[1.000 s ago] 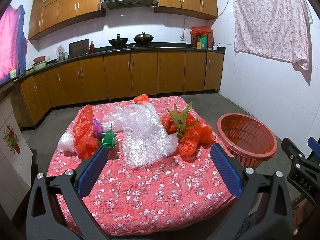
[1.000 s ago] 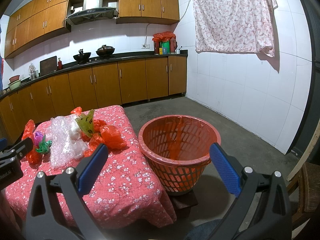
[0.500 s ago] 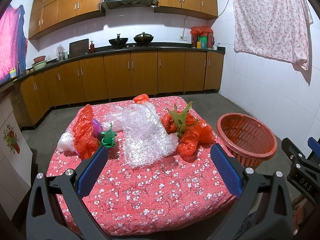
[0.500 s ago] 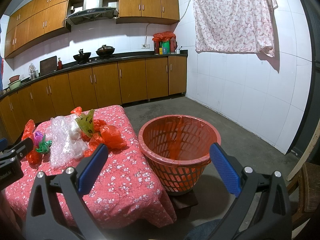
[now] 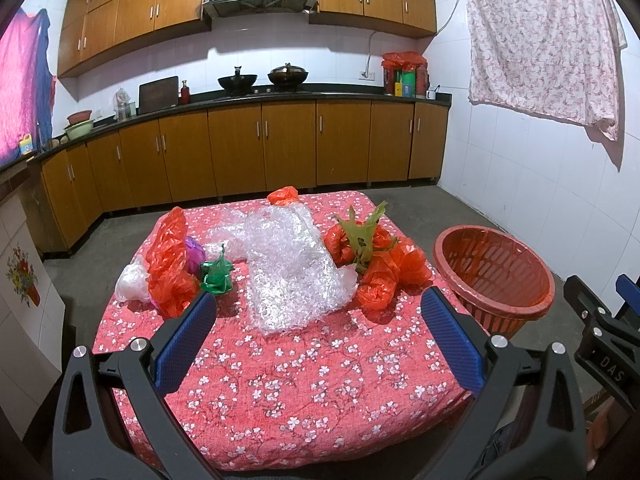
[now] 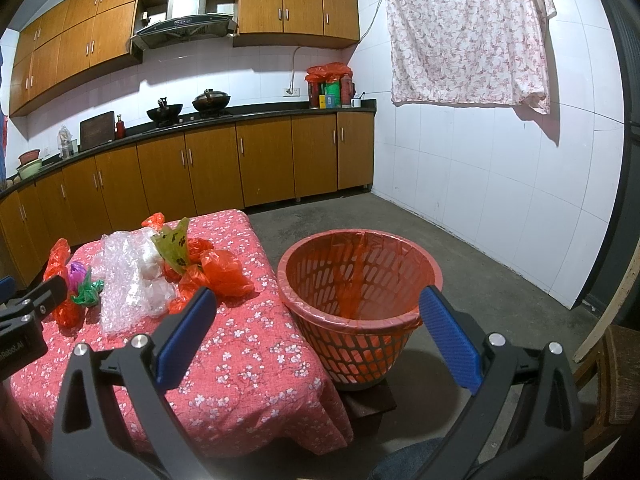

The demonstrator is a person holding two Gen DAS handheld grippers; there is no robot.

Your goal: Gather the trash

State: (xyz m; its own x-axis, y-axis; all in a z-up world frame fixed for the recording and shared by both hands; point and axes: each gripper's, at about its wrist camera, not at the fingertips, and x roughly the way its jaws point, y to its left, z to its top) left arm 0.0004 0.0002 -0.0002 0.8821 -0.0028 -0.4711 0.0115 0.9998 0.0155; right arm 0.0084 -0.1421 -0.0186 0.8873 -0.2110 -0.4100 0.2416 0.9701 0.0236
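Note:
A low table under a red flowered cloth (image 5: pixel 304 372) carries the trash: a crumpled sheet of clear bubble wrap (image 5: pixel 290 270) in the middle, red plastic bags (image 5: pixel 170 260) with a purple scrap, a white bag (image 5: pixel 130 280) and a green bag (image 5: pixel 217 274) to its left, and more red bags with a yellow-green one (image 5: pixel 372 256) to its right. A red plastic basket (image 6: pixel 360 292) lined with a red bag stands on the floor by the table's right side. My left gripper (image 5: pixel 318 332) hovers open above the table's near half. My right gripper (image 6: pixel 316 328) is open, near the basket's front rim.
Wooden kitchen cabinets (image 5: pixel 256 152) and a dark counter with woks run along the back wall. A flowered cloth (image 6: pixel 464 36) hangs on the white tiled wall at right. Bare concrete floor (image 6: pixel 460 256) lies behind the basket. A wooden chair (image 6: pixel 616 376) sits at the far right.

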